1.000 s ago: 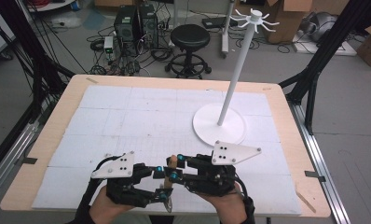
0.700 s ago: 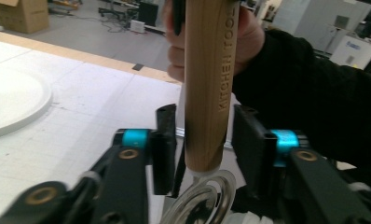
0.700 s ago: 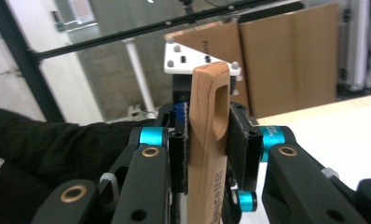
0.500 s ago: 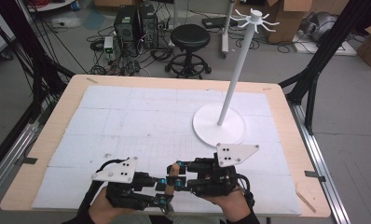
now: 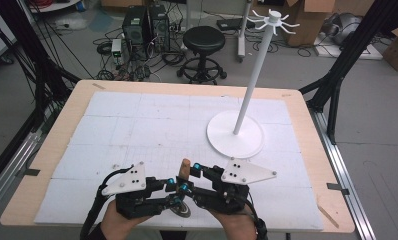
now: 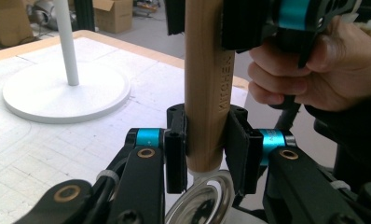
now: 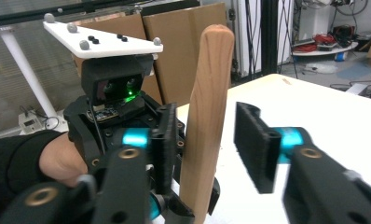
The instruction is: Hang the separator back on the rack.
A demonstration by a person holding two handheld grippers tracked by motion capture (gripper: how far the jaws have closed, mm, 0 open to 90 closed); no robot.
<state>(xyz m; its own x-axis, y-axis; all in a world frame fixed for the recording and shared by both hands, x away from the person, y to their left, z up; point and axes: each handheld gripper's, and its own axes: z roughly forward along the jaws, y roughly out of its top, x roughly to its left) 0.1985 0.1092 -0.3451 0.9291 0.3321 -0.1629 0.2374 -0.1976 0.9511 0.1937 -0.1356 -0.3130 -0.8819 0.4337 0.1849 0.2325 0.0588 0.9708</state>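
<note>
A wooden handle (image 5: 185, 168) marked KITCHEN stands upright near the table's front edge, with a round metal wheel (image 6: 201, 207) at its lower end. My left gripper (image 5: 173, 192) has just been closing and is shut on the handle's lower part (image 6: 207, 70), both pads pressing it. My right gripper (image 5: 190, 176) faces it from the other side and has just been opening. In the right gripper view the handle (image 7: 211, 84) stands between its jaws (image 7: 211, 144). The left pad lies against the wood and the right pad stands clear of it.
A white stand (image 5: 236, 134) with a round base, a tall pole and hooks at the top (image 5: 274, 17) stands at the right middle of the white-covered table (image 5: 137, 125). A stool (image 5: 203, 40) and boxes lie beyond the far edge.
The right gripper has drifted slightly toward the front edge. The left hand has kept its place, and the handle stays upright between the two grippers.
</note>
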